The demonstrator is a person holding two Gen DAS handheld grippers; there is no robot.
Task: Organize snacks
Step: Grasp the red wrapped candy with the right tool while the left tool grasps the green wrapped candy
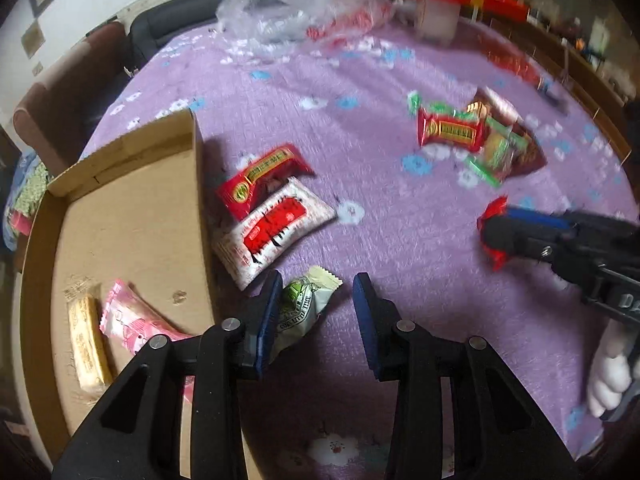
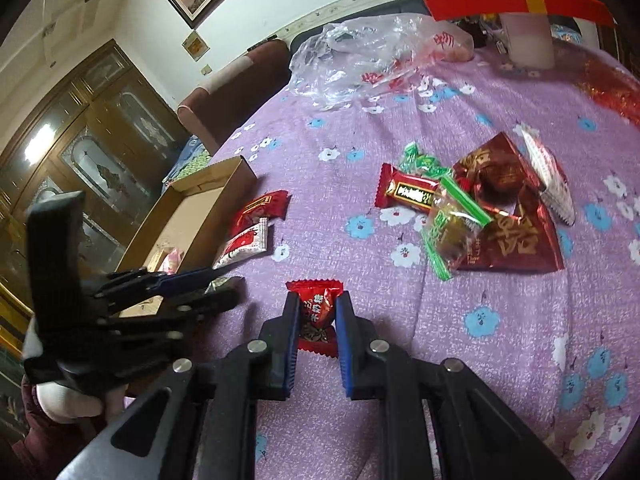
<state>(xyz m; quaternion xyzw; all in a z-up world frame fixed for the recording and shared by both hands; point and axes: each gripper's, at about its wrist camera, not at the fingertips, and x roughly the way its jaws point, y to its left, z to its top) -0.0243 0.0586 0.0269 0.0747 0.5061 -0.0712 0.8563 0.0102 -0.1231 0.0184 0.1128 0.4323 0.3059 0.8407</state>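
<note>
The right fingers (image 2: 317, 317) are clamping a small red crinkle-edged candy wrapper (image 2: 316, 312). The left fingers (image 1: 316, 312) are standing parted, a pale green-and-white foil snack packet (image 1: 298, 312) lying against the left one's pad. Just left of them, a shallow brown cardboard box (image 1: 132, 216) is holding a pink packet (image 1: 134, 320) and a beige wafer packet (image 1: 86, 344) on the purple flowered surface (image 1: 360, 128).
</note>
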